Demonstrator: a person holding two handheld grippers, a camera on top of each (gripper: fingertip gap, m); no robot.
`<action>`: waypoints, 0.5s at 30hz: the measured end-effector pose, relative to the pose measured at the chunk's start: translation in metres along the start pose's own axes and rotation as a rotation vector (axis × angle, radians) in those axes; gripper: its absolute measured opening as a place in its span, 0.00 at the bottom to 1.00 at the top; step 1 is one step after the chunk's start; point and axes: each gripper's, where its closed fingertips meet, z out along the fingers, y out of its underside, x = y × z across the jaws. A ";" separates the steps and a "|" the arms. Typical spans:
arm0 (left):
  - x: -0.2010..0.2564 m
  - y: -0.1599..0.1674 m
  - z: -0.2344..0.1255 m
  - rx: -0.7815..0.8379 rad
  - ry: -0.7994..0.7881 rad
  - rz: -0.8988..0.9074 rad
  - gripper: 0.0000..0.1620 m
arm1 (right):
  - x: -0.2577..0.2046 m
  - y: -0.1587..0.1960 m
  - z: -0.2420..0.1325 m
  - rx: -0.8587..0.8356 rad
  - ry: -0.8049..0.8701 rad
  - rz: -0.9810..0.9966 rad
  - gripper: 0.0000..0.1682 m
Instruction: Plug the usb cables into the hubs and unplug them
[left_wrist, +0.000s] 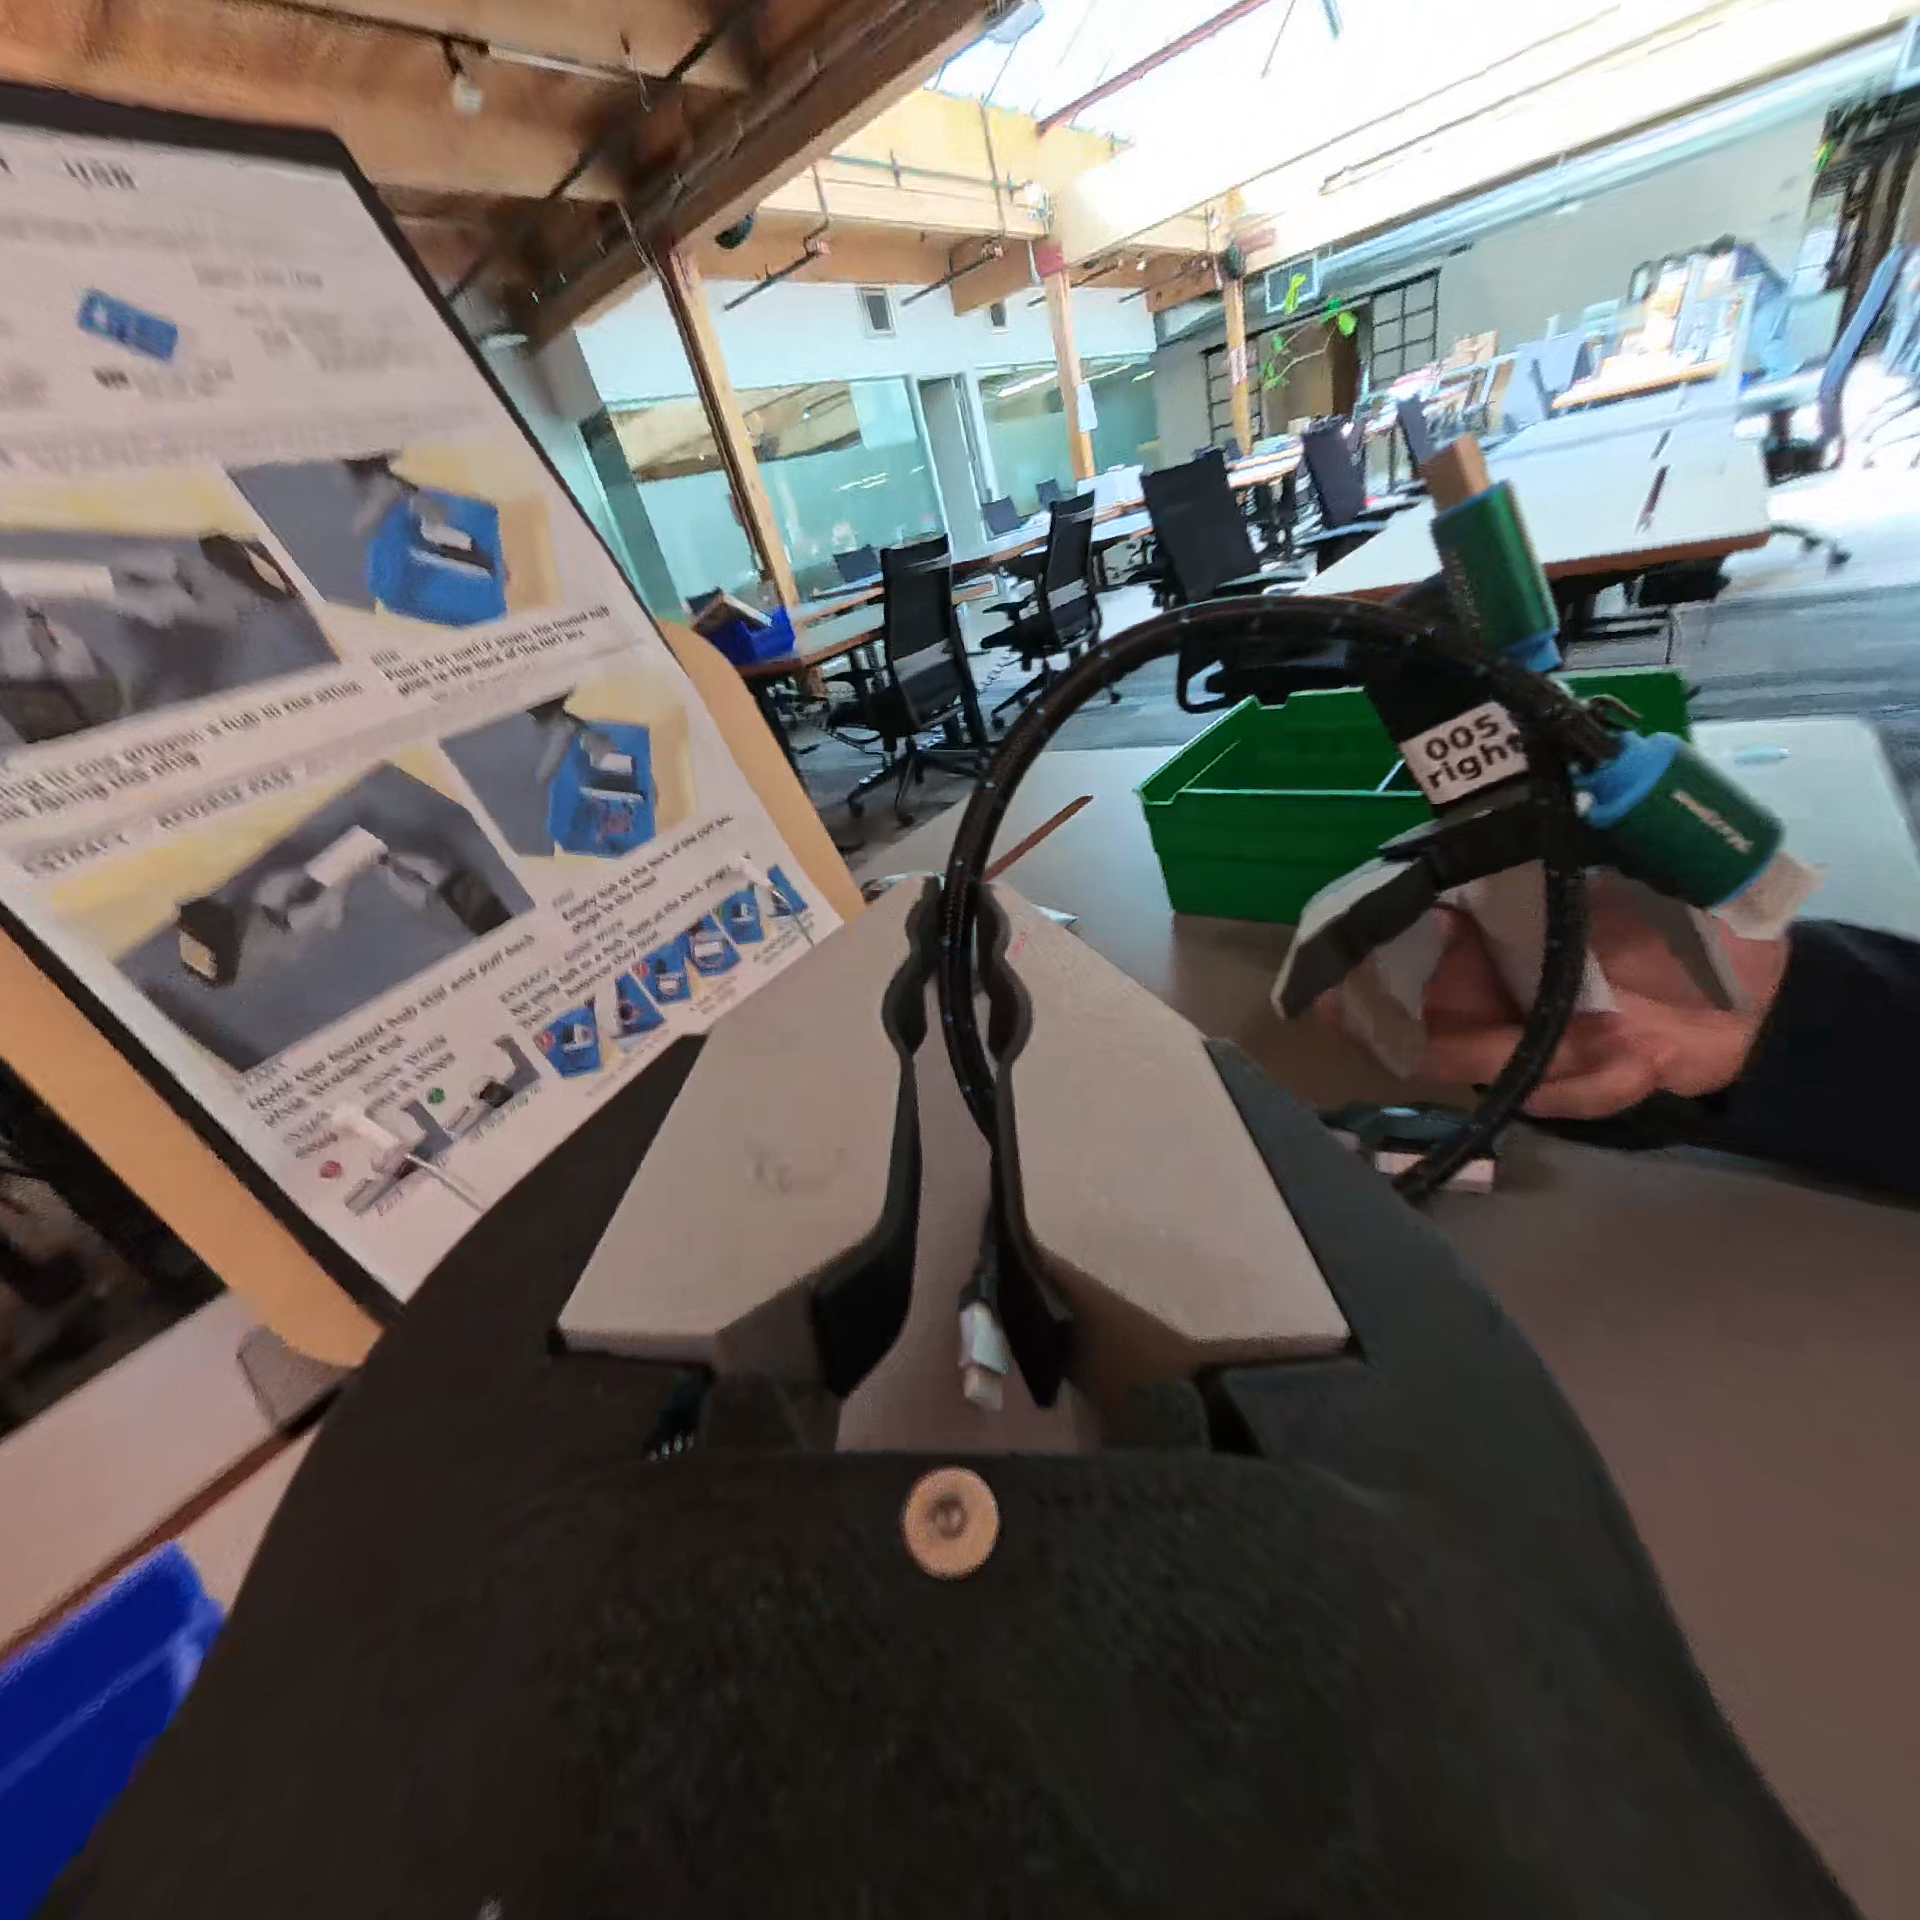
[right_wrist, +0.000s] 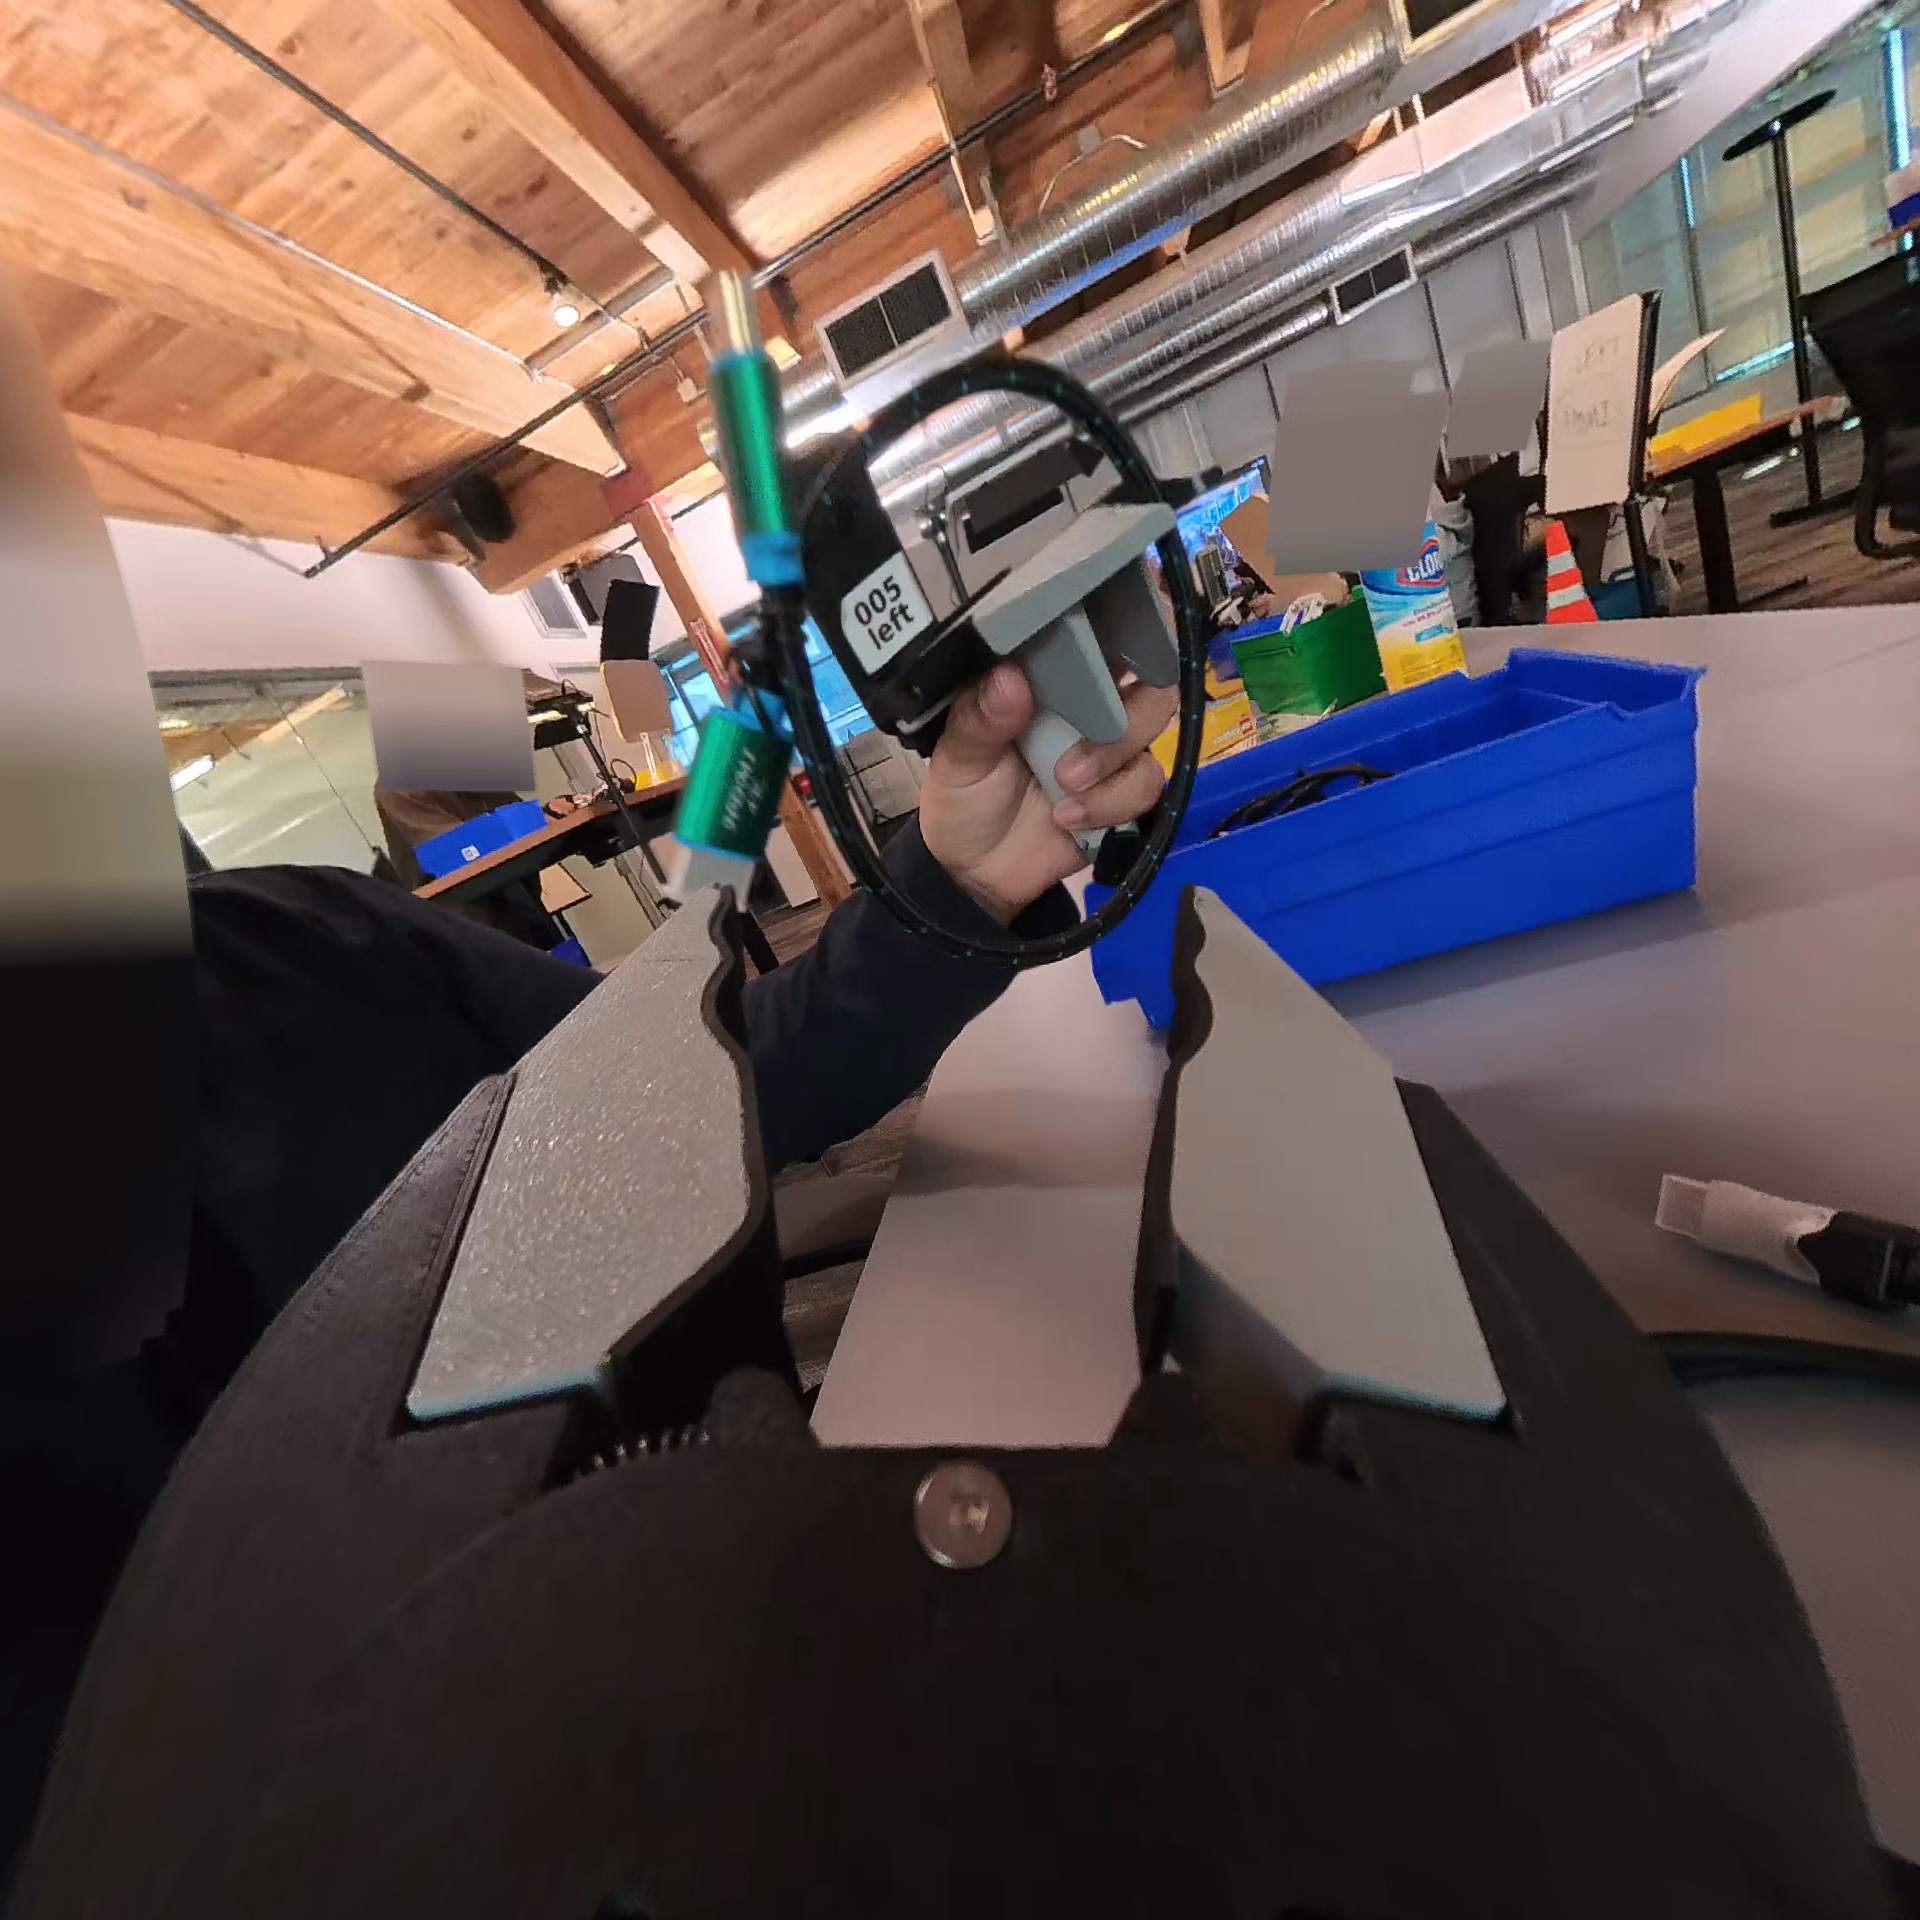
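Note:
My left gripper (left_wrist: 951, 914) is shut on a black braided cable (left_wrist: 1049, 686). The cable loops up and to the right and ends in two green metal plugs (left_wrist: 1496, 561) (left_wrist: 1683, 831). A small silver plug tip (left_wrist: 982, 1351) lies between the fingers near their base. My right gripper (right_wrist: 956, 935) is open and empty, pointing at the cable loop (right_wrist: 1049, 395) and close under the lower green plug (right_wrist: 727, 790). In the left wrist view the right gripper (left_wrist: 1507, 977) sits inside the loop, held by a hand. The left gripper (right_wrist: 1158, 613) also shows in the right wrist view.
A printed instruction sheet (left_wrist: 312, 623) on a board stands at the left. A green bin (left_wrist: 1278, 810) is on the grey table behind the right gripper. A blue bin (right_wrist: 1455, 810) with cables and a white-tipped plug (right_wrist: 1745, 1226) lie on the table (right_wrist: 1662, 1039). My right fingertips sit around 12 cm from my left ones.

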 end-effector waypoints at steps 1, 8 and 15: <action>-0.001 0.000 -0.003 -0.015 -0.014 0.043 0.03 | -0.003 -0.002 -0.001 0.006 -0.010 -0.015 0.49; 0.016 0.018 -0.001 -0.064 -0.022 0.100 0.03 | -0.001 0.005 0.005 -0.040 0.037 -0.091 0.47; 0.017 0.041 0.017 -0.115 -0.028 0.055 0.03 | 0.022 0.001 -0.004 -0.039 0.137 -0.130 0.05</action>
